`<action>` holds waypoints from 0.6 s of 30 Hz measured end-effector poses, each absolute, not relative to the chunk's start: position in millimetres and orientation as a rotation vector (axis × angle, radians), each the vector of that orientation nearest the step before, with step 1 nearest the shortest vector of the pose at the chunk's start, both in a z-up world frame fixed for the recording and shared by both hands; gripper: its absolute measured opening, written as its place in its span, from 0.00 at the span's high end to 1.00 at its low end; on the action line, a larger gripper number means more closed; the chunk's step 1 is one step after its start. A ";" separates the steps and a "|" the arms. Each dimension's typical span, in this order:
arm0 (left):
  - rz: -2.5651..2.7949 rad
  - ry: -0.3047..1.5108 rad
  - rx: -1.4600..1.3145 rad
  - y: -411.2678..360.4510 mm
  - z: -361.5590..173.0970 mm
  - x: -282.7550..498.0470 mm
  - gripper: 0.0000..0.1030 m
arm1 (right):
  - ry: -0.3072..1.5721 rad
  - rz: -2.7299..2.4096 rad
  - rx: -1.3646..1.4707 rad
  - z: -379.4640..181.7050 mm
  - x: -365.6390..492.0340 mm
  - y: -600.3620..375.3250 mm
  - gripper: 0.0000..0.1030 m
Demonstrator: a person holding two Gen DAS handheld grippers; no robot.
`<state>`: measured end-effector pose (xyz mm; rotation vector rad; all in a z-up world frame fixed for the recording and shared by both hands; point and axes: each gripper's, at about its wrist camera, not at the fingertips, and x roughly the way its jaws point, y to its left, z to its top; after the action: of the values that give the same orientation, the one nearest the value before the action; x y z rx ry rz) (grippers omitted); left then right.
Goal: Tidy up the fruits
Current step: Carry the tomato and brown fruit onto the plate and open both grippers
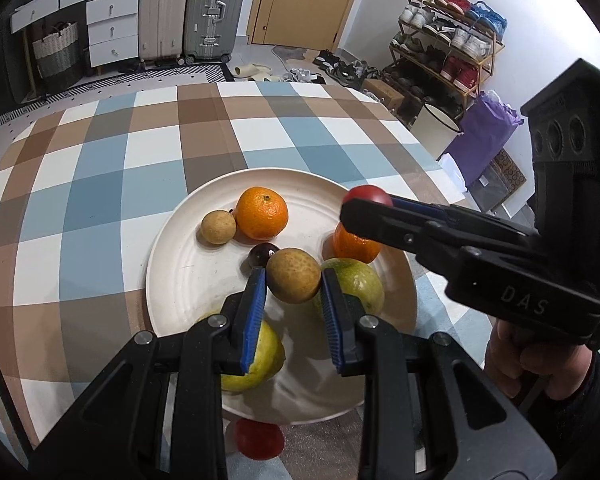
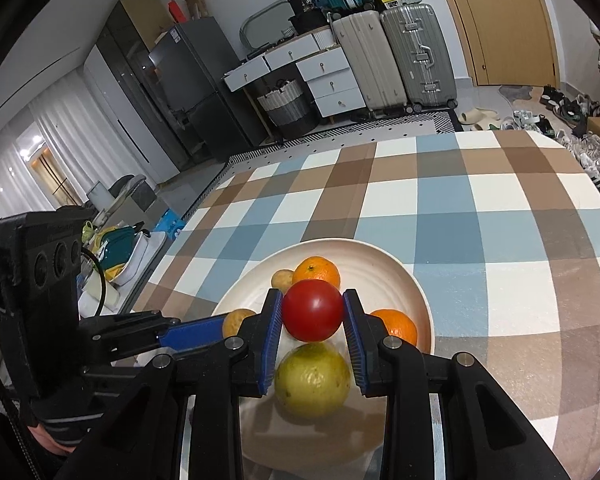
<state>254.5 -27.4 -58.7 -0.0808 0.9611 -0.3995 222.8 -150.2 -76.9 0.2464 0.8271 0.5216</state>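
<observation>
A white plate (image 1: 168, 264) on the checked tablecloth holds two oranges (image 1: 262, 213) (image 1: 356, 245), a small brown fruit (image 1: 218, 227), a dark cherry-like fruit (image 1: 260, 254) and two yellow-green fruits (image 1: 362, 284) (image 1: 260, 354). Over the plate's middle, my left gripper (image 1: 293, 276) is shut on a round brown fruit (image 1: 294, 280). My right gripper (image 2: 312, 300) is shut on a red tomato (image 2: 313, 310) above a yellow-green fruit (image 2: 312, 380) at the plate's right side. Another red fruit (image 1: 259, 438) lies on the cloth just outside the near rim, partly hidden by my left gripper.
The table (image 1: 100, 184) stretches wide to the left of the plate and beyond it. Off the table stand suitcases (image 1: 212, 12), a white drawer unit (image 1: 112, 28), a shoe rack (image 1: 448, 40) and a wooden door (image 1: 300, 0). A hand (image 1: 532, 360) holds the right gripper.
</observation>
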 end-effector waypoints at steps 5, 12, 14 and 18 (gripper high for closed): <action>-0.415 0.966 -0.067 -32.1 -61.8 257.9 0.76 | 0.841 0.524 0.235 -82.2 226.7 -144.9 0.70; -0.414 0.959 -0.040 -35.6 -59.5 257.2 0.76 | 0.837 0.512 0.247 -82.7 226.5 -147.5 0.59; -0.411 0.958 -0.043 -34.5 -57.1 255.3 0.76 | 0.820 0.507 0.251 -78.4 223.9 -150.3 0.53; -0.400 0.946 -0.048 -31.2 -49.1 248.8 0.73 | 0.792 0.501 0.257 -67.2 216.0 -155.0 0.53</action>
<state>248.8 -31.2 -49.1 -0.0481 0.9464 -0.3999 216.0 -155.0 -67.2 0.2567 0.7921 0.5008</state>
